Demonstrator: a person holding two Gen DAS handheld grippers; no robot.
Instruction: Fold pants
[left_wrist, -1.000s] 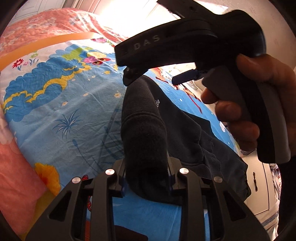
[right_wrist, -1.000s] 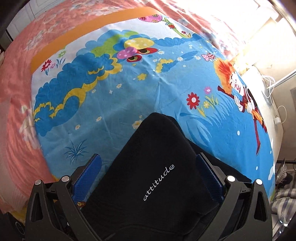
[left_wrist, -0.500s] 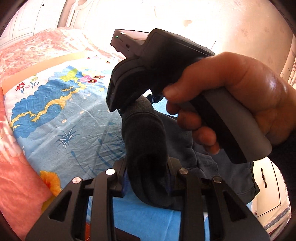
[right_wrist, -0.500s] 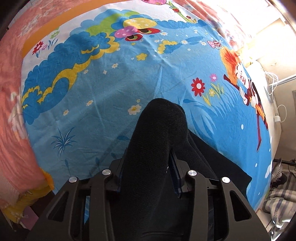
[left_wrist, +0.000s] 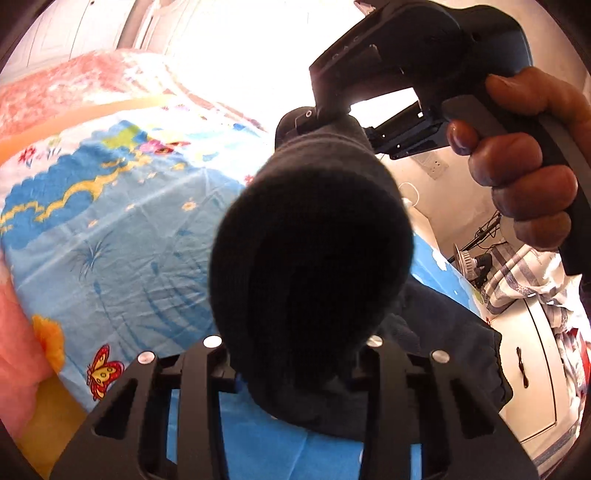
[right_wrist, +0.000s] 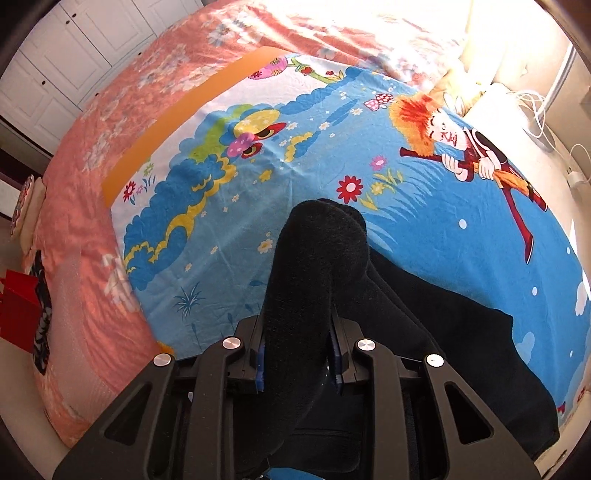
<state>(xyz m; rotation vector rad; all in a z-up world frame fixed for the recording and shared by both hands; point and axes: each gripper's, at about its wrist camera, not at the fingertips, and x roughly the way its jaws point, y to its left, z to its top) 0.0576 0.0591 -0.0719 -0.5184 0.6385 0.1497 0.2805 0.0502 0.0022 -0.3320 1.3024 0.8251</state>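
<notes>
Pants (right_wrist: 306, 280) pinched between both tongs

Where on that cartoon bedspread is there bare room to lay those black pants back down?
The widest free patch is the blue sheet between the orange stripe, the pink quilt and the pants. The strip by the cartoon figure is narrower. Nearest the tongs, the pants crowd the sheet.
</notes>
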